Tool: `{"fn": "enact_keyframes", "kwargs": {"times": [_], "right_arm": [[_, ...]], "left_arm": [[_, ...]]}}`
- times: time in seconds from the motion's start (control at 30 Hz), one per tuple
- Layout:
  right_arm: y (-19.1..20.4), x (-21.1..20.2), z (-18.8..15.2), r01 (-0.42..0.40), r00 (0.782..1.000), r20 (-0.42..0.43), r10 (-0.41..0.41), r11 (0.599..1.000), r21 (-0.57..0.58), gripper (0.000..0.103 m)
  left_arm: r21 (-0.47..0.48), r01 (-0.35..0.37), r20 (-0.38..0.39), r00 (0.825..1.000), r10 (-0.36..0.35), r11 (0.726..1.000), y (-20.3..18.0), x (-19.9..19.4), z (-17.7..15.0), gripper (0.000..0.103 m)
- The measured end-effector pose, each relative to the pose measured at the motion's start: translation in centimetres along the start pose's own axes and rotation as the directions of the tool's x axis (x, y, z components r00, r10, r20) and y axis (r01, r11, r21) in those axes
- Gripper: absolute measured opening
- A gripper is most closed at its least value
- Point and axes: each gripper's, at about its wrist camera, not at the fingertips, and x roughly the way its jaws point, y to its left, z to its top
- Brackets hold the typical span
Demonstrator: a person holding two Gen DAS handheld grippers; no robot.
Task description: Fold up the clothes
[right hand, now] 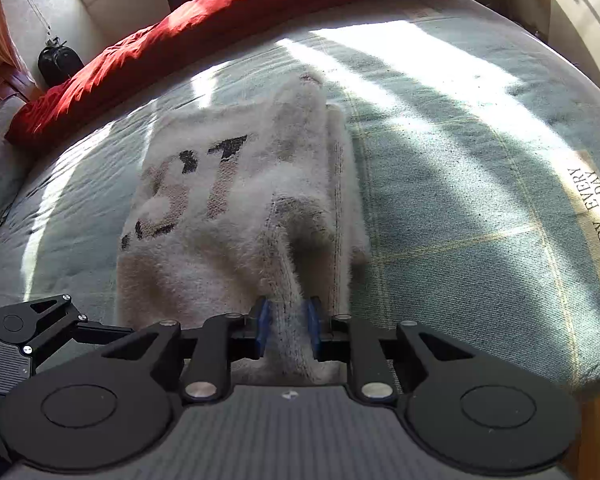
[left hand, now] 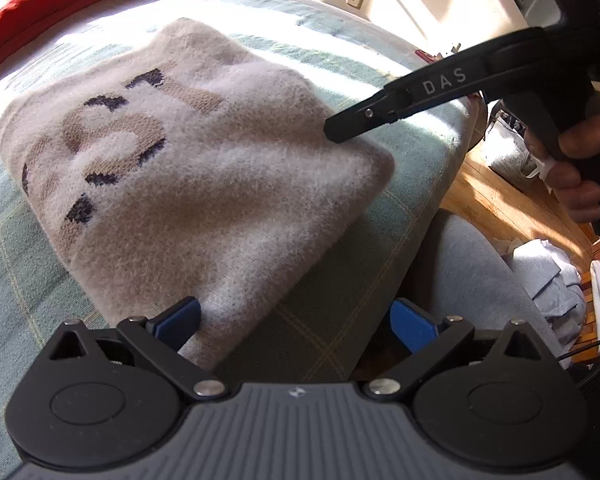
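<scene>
**Left wrist view.** Item: fuzzy cream sweater point(left hand: 188, 168) with knitted brown-and-navy numerals, lying folded into a rough rectangle on the pale green checked bedspread point(left hand: 28, 280). It sits directly ahead of my left gripper point(left hand: 296, 322), its near corner reaching in between the blue pads point(left hand: 180, 320). The jaws stand wide and grip nothing that I can see. Ahead and to the right, my right gripper point(left hand: 334, 130) comes in at a slant, its tip at the sweater's far right edge; from here I cannot tell whether it pinches cloth. The person's hand point(left hand: 580, 168) wraps its handle. To the right, beyond the bed's edge, lie a wooden floor point(left hand: 496, 208) and a heap of pale clothes point(left hand: 552, 280).

**Right wrist view.** My right gripper point(right hand: 288, 328) is narrowed on a raised ridge of the sweater point(right hand: 204, 200), blue pads point(right hand: 263, 326) pressing it from both sides. The rest of the garment spreads ahead and to the left of the jaws. A red duvet point(right hand: 220, 32) lies far ahead.

**Handling, as I judge it.** Soft, light, limp, thick-piled; it will sag and drag, and loose fibres may slip under a shallow pinch. I would take it at an edge or corner, through all layers.

**Differences.** Only the right view confirms the pinch and shows the layered fold at that edge; only the left view shows the whole outline, the floor and the hand.
</scene>
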Motion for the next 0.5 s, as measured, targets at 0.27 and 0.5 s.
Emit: {"fn": "enact_keyframes", "kwargs": {"times": [0.27, 0.5], "right_arm": [[2.6, -1.5, 2.8, -0.009, 0.997, 0.078, 0.014, 0.998, -0.059, 0.037], [3.8, 0.1, 4.8, -0.037, 0.996, 0.083, 0.042, 0.997, -0.063, 0.041]], "left_arm": [[-0.056, -0.023, 0.034, 0.999, 0.025, 0.998, 0.8, -1.8, -0.3, 0.1], [-0.092, -0.064, 0.05, 0.996, 0.069, 0.994, 1.8, -2.3, -0.9, 0.1]]}}
